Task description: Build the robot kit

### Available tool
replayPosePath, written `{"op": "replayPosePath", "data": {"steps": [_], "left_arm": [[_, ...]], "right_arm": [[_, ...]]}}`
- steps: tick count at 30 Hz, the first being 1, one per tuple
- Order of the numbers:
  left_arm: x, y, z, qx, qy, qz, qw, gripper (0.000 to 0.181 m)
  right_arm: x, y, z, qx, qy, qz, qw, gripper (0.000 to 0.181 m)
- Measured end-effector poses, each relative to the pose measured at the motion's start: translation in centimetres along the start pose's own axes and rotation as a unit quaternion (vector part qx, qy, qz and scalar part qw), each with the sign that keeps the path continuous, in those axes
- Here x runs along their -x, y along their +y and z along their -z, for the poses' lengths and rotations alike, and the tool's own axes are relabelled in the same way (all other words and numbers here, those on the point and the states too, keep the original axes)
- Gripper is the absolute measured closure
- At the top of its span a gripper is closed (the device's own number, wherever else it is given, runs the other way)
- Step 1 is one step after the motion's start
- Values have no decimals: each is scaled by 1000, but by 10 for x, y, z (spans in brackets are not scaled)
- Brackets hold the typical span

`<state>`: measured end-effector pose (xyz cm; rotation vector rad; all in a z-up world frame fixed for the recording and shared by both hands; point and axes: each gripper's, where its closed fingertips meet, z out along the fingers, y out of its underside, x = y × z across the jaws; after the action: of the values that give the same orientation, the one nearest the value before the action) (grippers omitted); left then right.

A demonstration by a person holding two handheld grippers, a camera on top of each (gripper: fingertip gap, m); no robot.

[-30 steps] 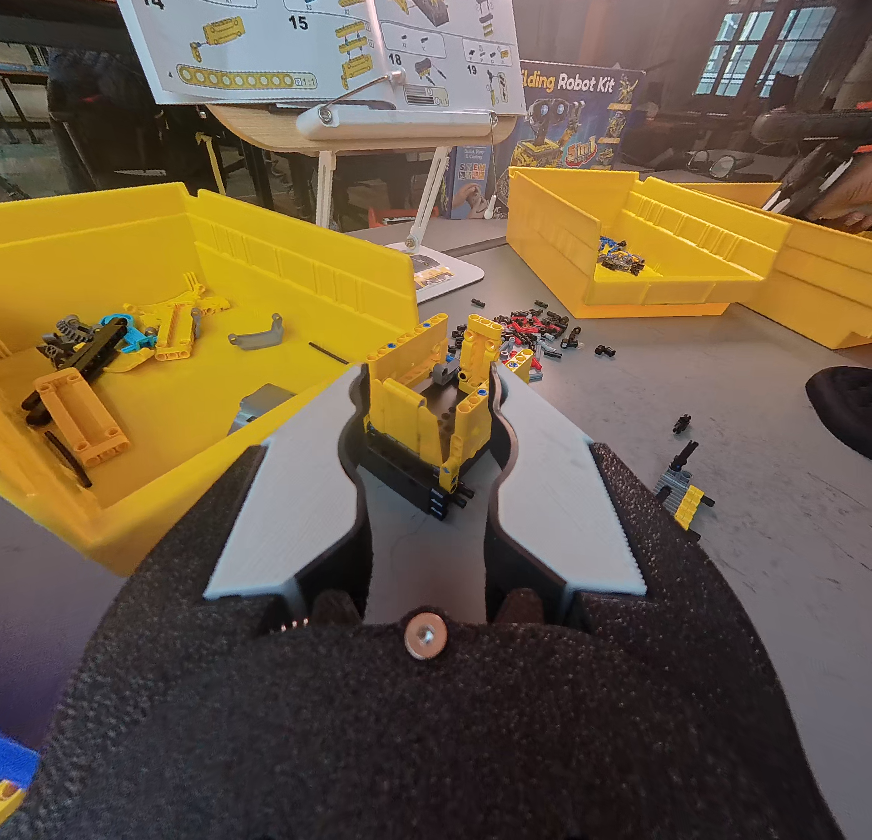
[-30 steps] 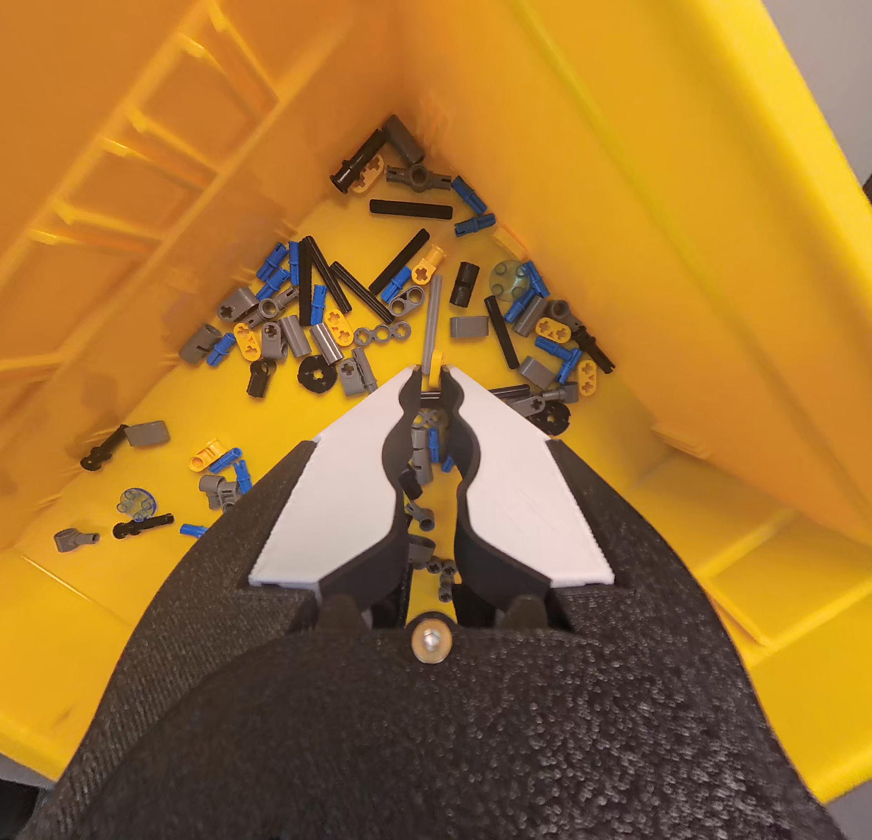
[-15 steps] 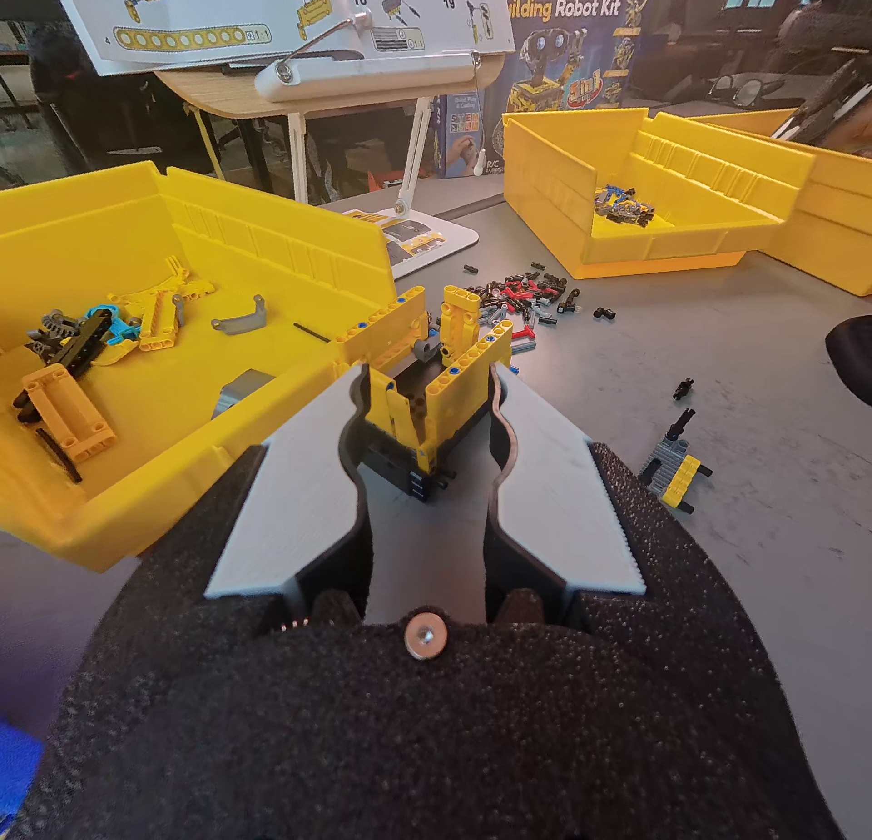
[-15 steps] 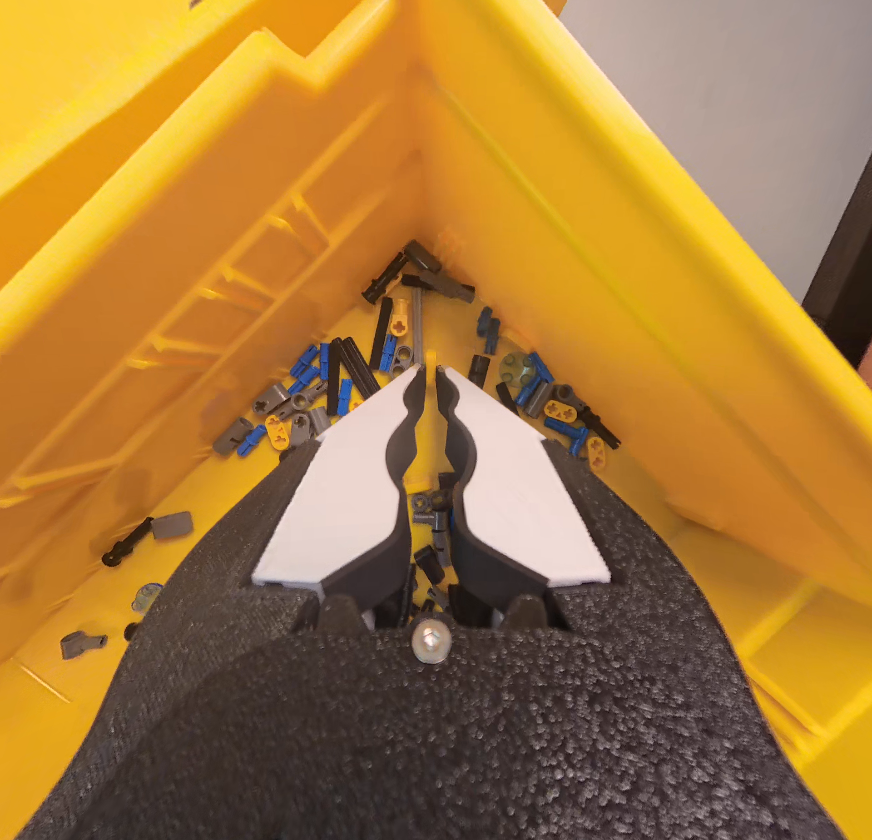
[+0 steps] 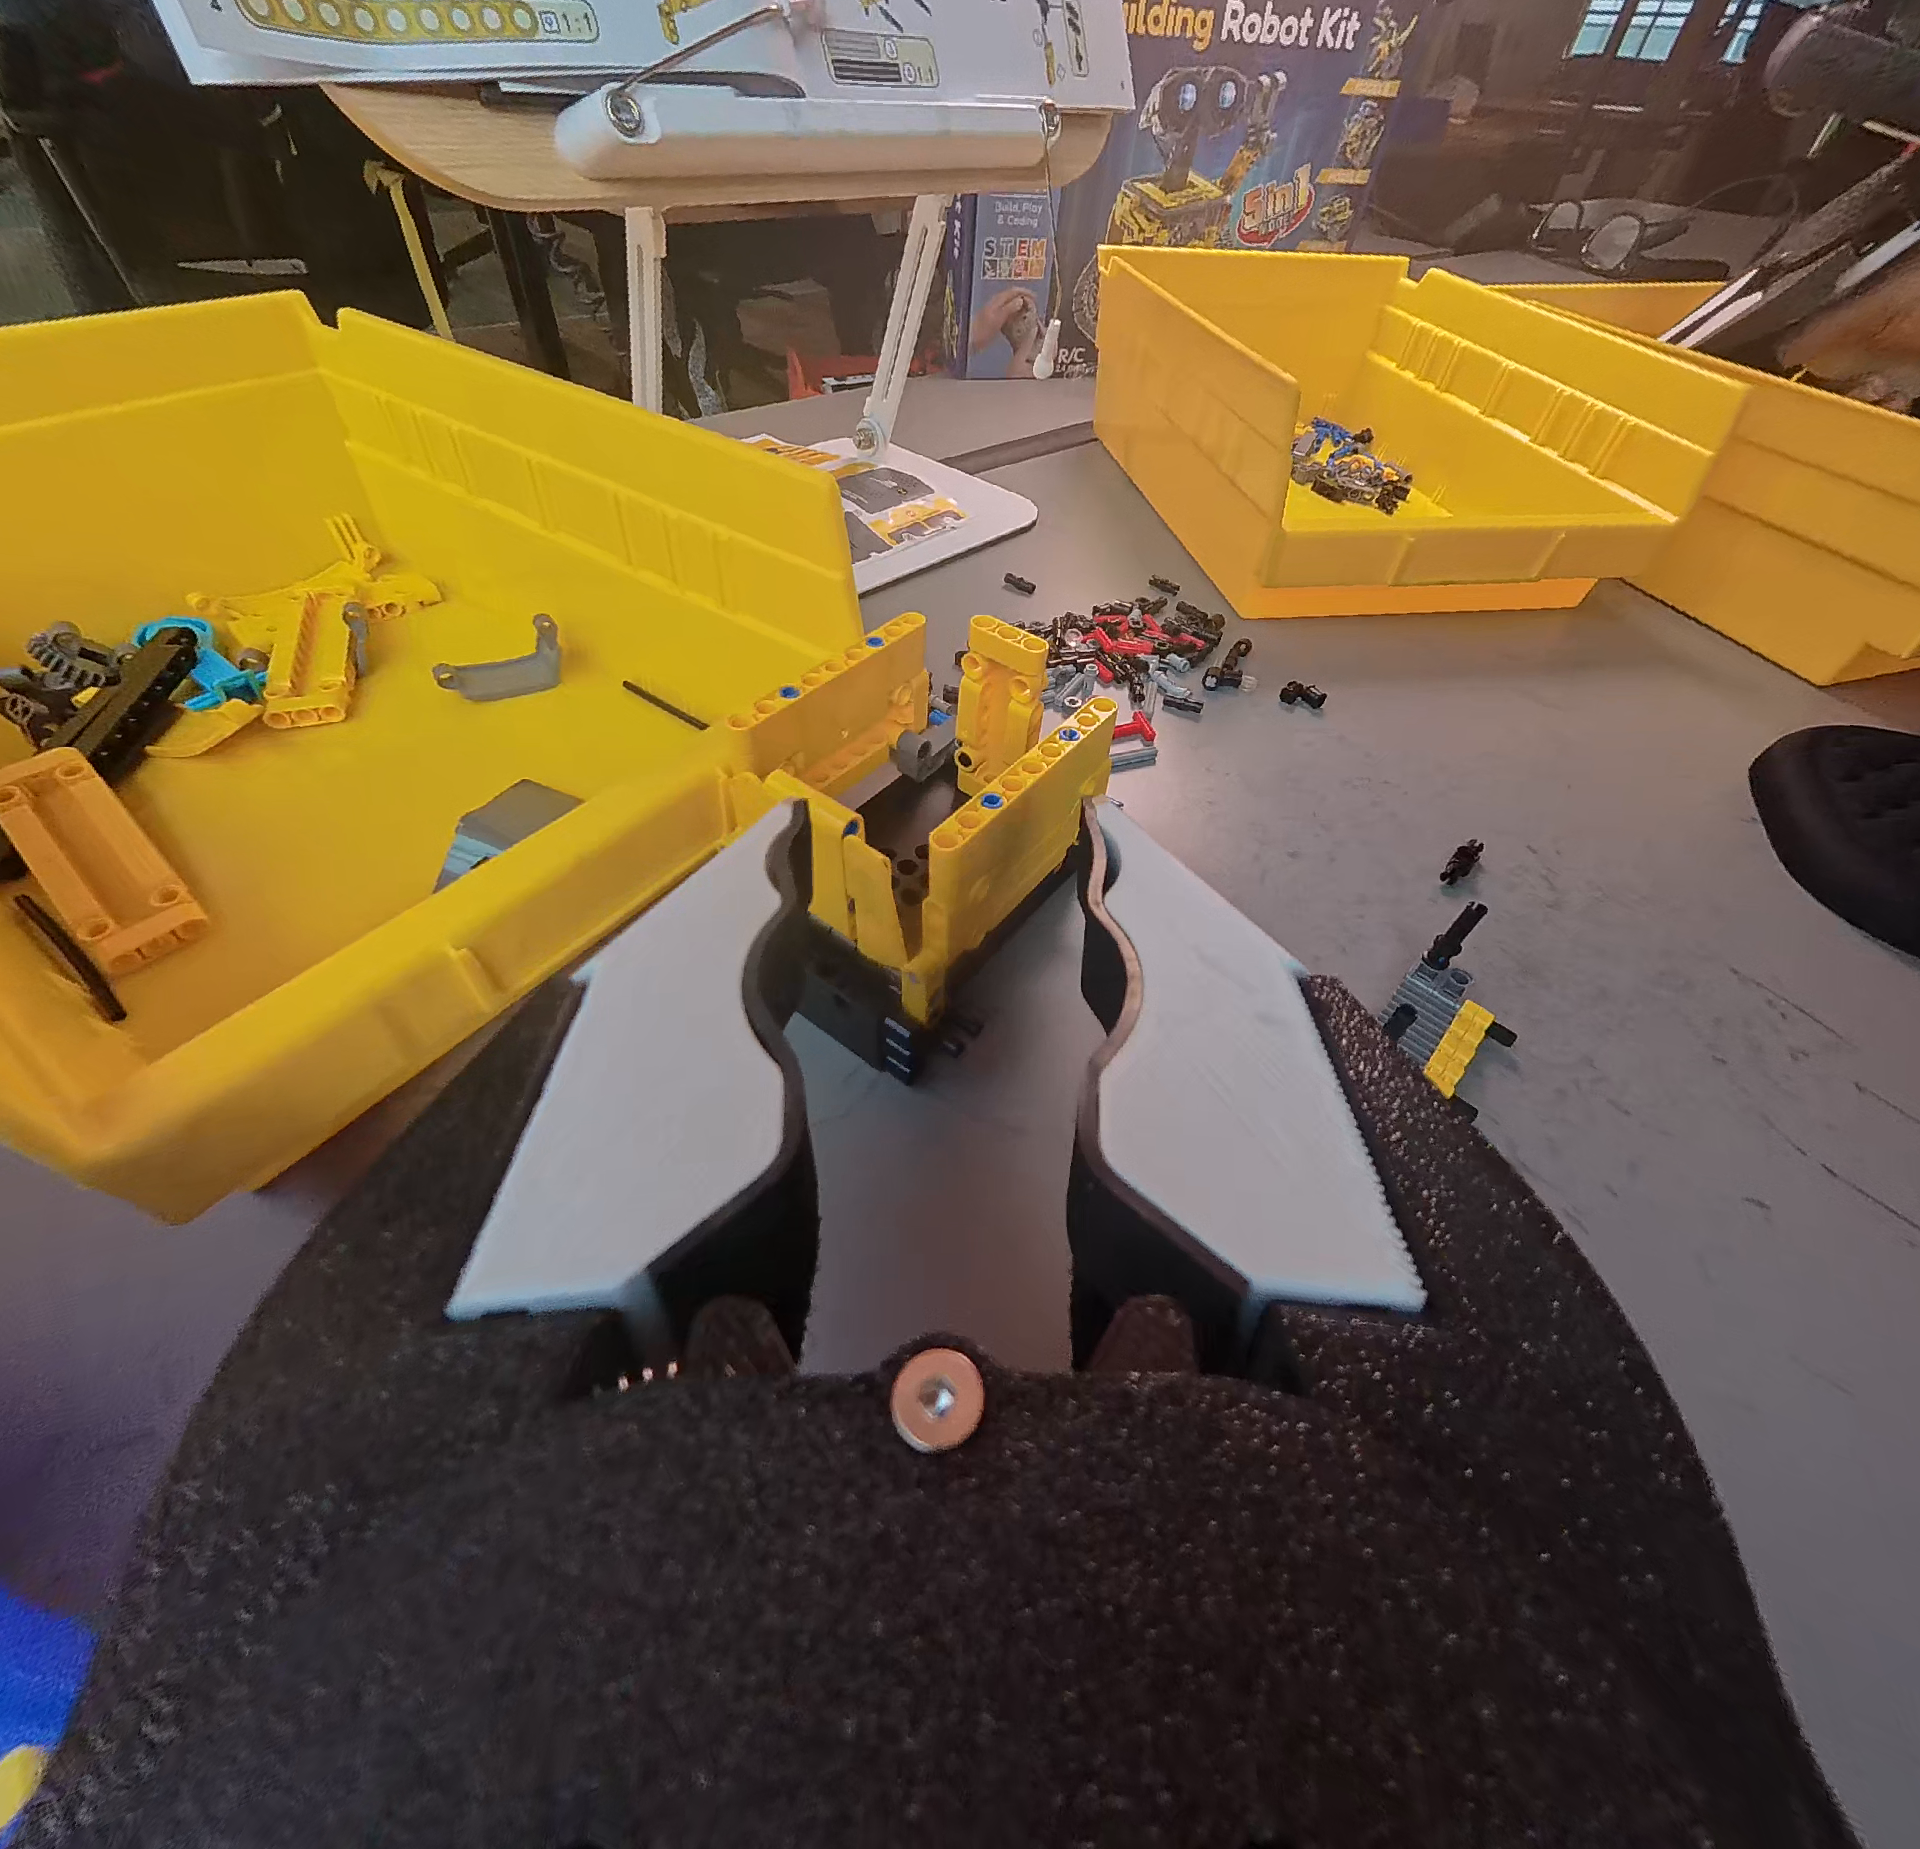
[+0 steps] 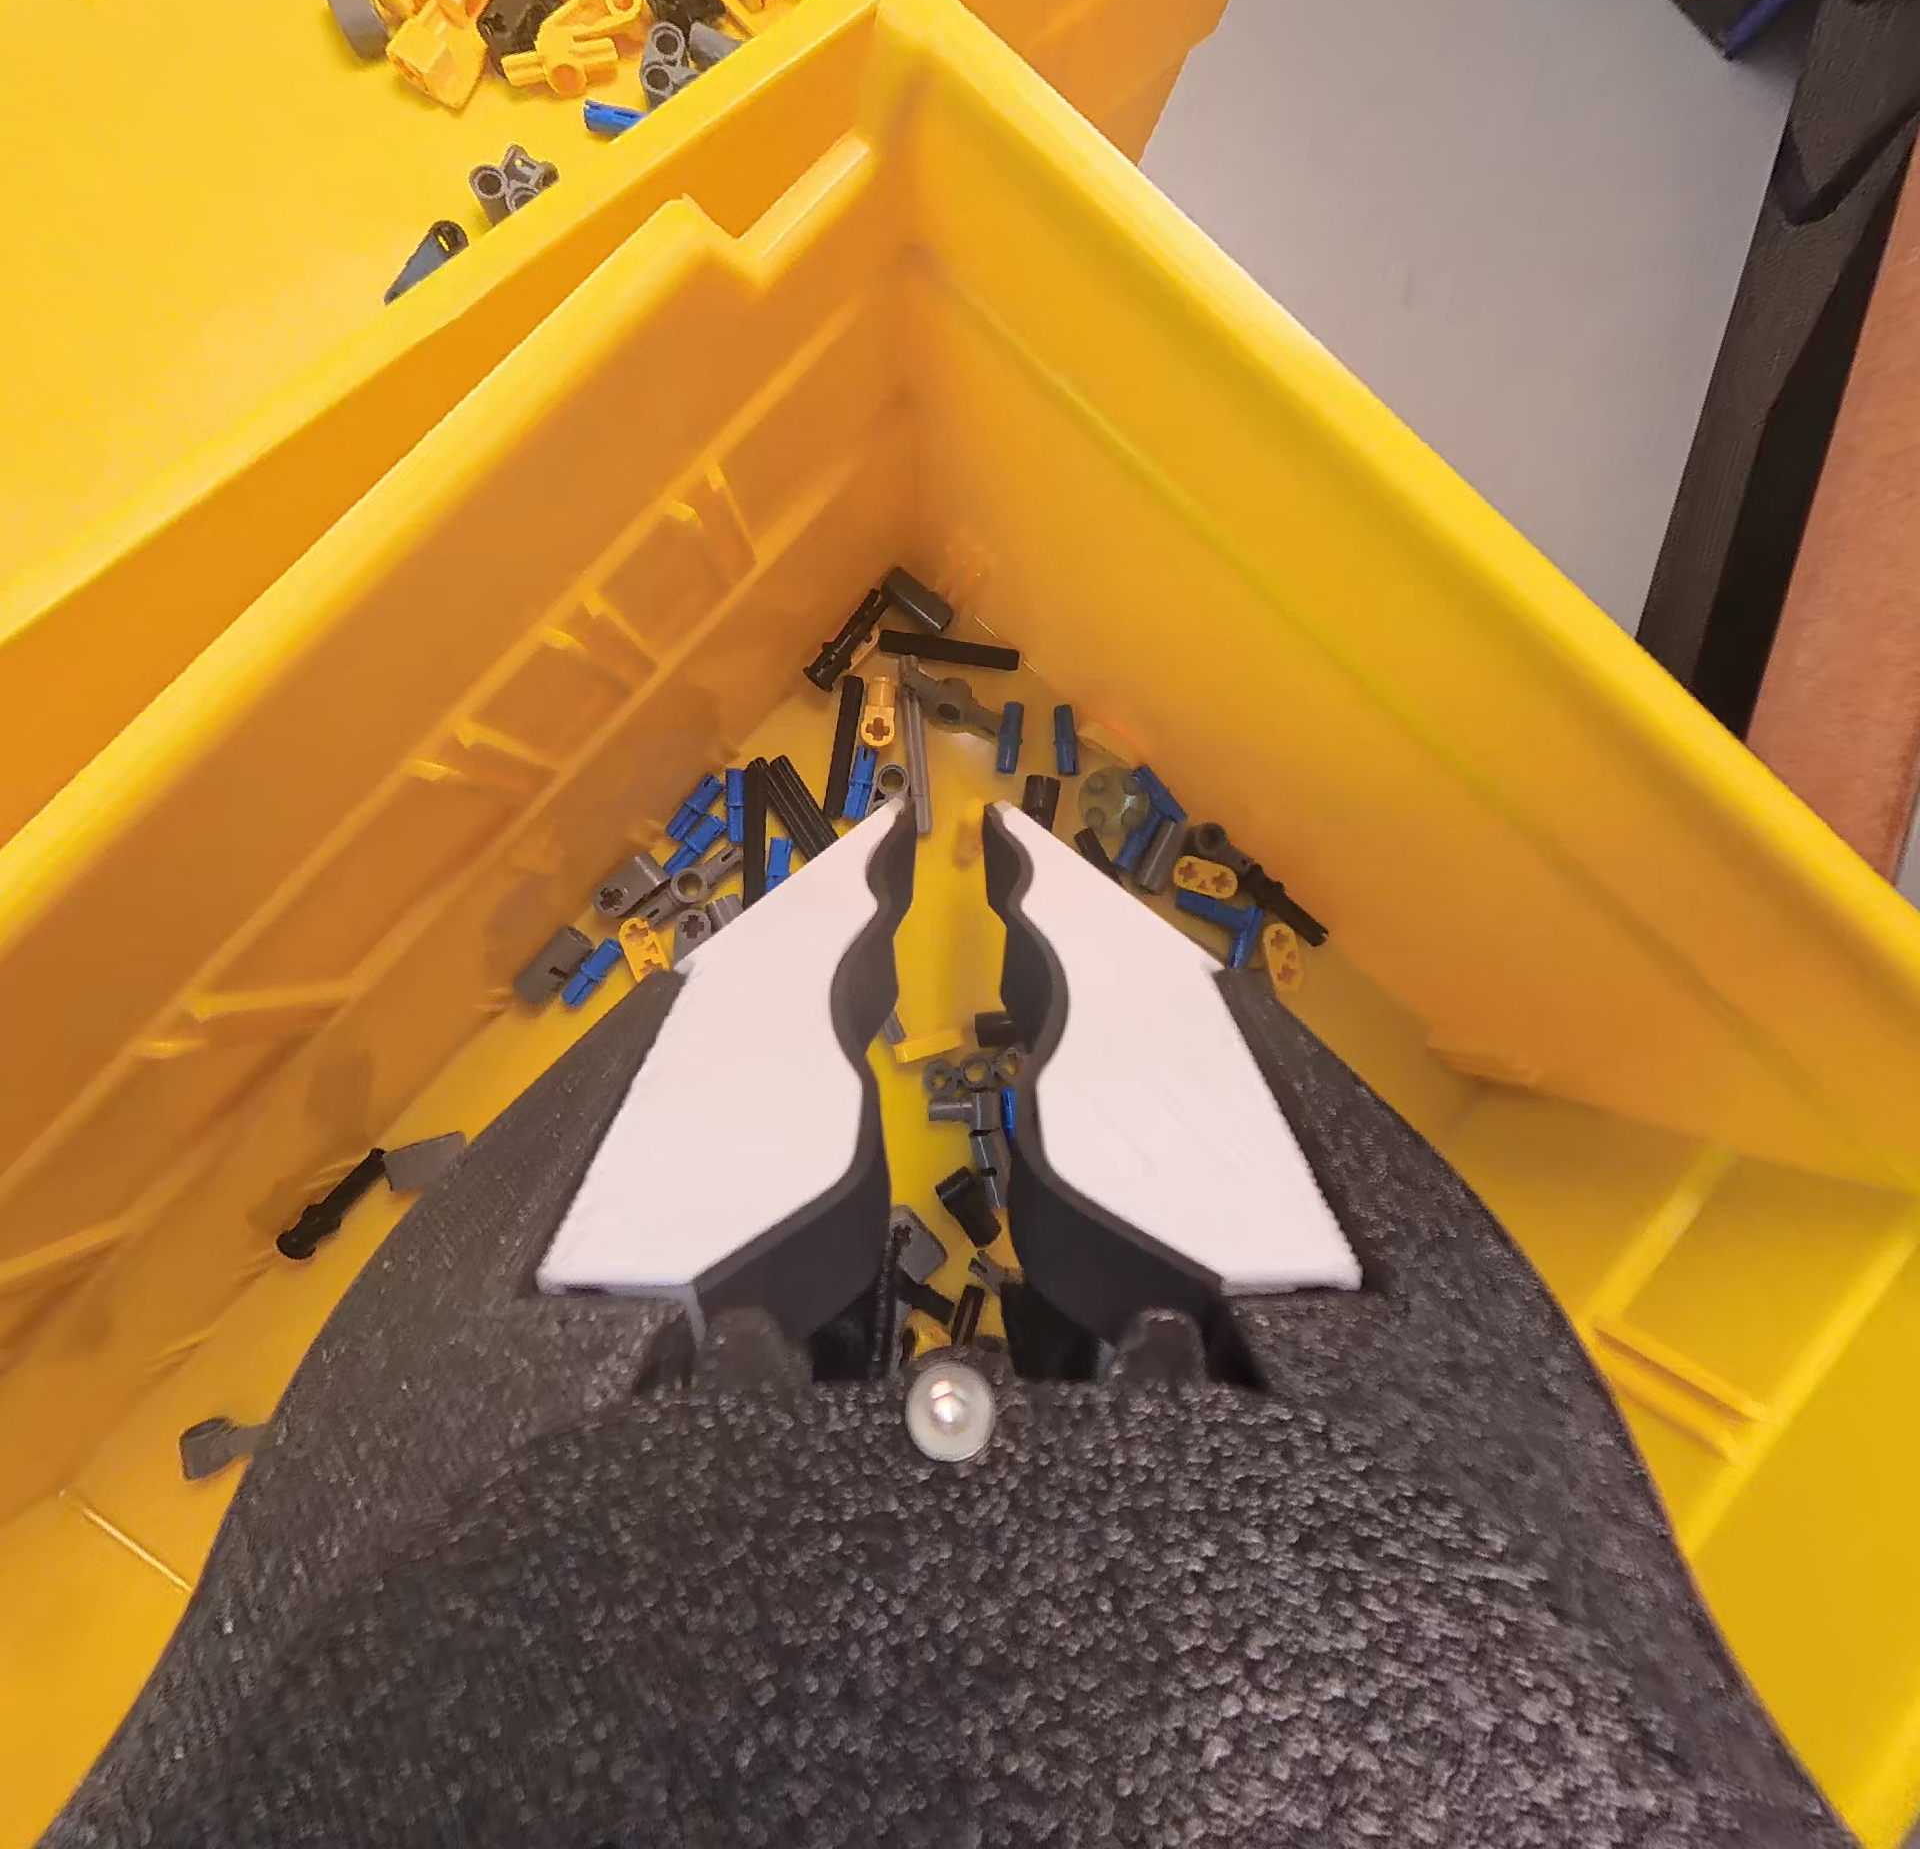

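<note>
Since half a second ago, the right gripper has parted its tips to a narrow gap, holding nothing, above the small pins and axles in the corner of a yellow bin. Clamped between the fingers of the left gripper is a yellow-and-black brick assembly; another yellow bin lies at nine o'clock, loose pieces at twelve.
</note>
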<state>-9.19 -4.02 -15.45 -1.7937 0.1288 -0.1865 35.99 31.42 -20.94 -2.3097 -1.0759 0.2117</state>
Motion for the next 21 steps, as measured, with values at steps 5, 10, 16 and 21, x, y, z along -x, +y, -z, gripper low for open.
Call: {"op": "replayPosePath", "data": {"steps": [5,10,16,21], "left_arm": [[6,-4,3,-11,-12,8,1000,129],[7,-2,2,-7,-15,12,1000,128],[8,0,1,-2,-17,13,1000,128],[9,0,0,-2,-18,14,1000,128]], "right_arm": [[13,10,1,26,-25,2,999,157],[20,22,-1,46,-31,12,998,150],[15,26,-2,46,-28,4,999,153],[11,28,-2,50,-18,0,999,156]]}}
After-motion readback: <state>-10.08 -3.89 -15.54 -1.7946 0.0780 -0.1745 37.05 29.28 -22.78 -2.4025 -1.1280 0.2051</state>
